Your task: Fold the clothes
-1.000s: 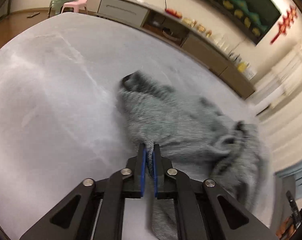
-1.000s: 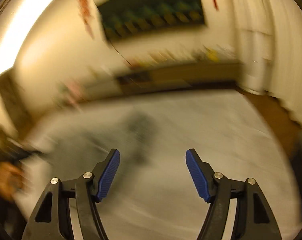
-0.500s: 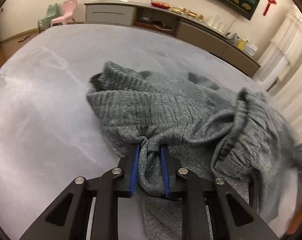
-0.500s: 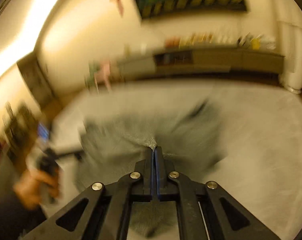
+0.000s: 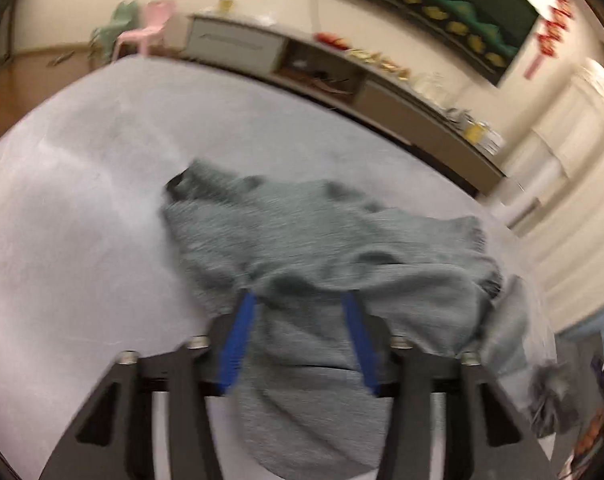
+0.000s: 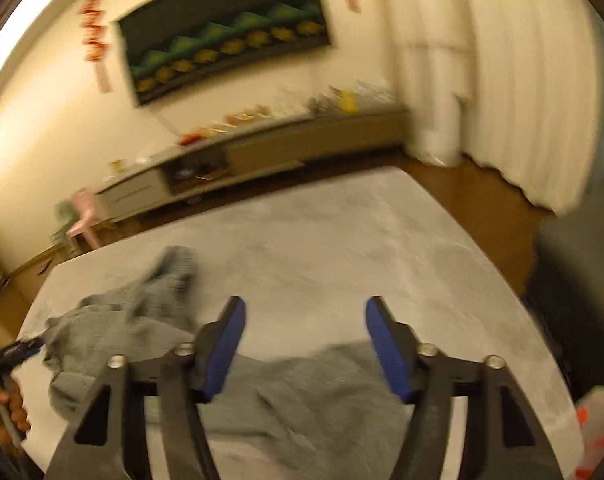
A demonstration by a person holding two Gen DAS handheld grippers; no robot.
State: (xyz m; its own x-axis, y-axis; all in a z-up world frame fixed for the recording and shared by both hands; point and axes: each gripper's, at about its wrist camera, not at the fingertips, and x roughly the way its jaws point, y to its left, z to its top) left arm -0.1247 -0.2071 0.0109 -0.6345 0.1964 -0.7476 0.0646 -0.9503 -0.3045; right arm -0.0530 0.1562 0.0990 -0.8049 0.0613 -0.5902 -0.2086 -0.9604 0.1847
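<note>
Jaws wide on both sides: left gripper (image 5: 299,300) hangs over the grey knit garment (image 5: 334,248), right gripper (image 6: 306,316) just past its near edge, neither holding cloth. That garment lies crumpled on the pale grey desk (image 6: 342,240). Best now, I'd say: find a hem or corner each, pinch thin, spread flat before folding.
</note>
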